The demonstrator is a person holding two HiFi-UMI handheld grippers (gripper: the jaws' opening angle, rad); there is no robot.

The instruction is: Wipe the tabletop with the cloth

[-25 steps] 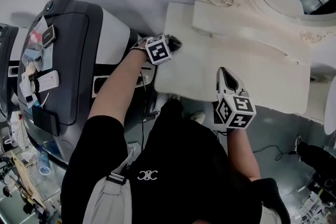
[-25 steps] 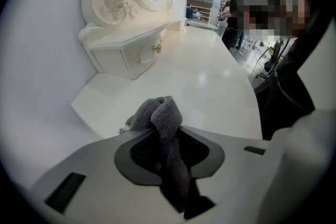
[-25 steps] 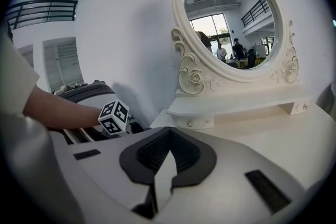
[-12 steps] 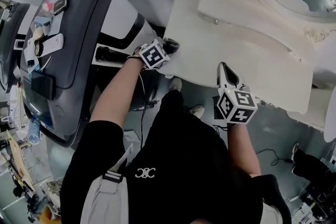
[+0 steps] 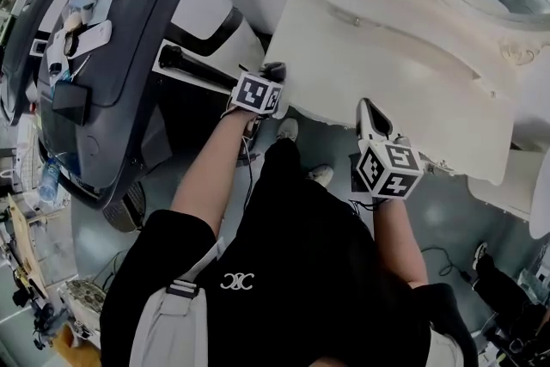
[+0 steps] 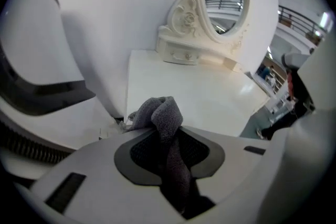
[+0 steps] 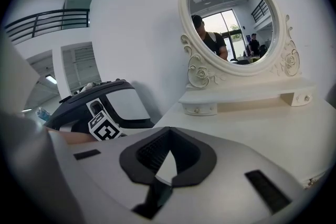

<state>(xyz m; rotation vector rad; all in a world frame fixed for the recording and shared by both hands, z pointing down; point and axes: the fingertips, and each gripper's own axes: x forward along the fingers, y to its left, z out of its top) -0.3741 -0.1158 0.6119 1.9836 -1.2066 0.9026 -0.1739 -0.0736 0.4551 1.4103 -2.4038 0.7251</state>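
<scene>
A grey cloth is pinched between the jaws of my left gripper, its bunched end sticking out ahead. In the head view the left gripper holds the cloth at the front left corner of the white tabletop. My right gripper points onto the table's front edge and stands shut with nothing in it. In the right gripper view only a thin sliver of tabletop shows between the pads.
An oval mirror in a carved white frame stands on a small drawer shelf at the back of the table. A big dark grey and white machine stands close to the table's left side. Grey floor lies below the front edge.
My left gripper with the cloth has slid along the table's left edge toward the front corner. The right gripper has stayed at the front edge. The head camera has shifted.
</scene>
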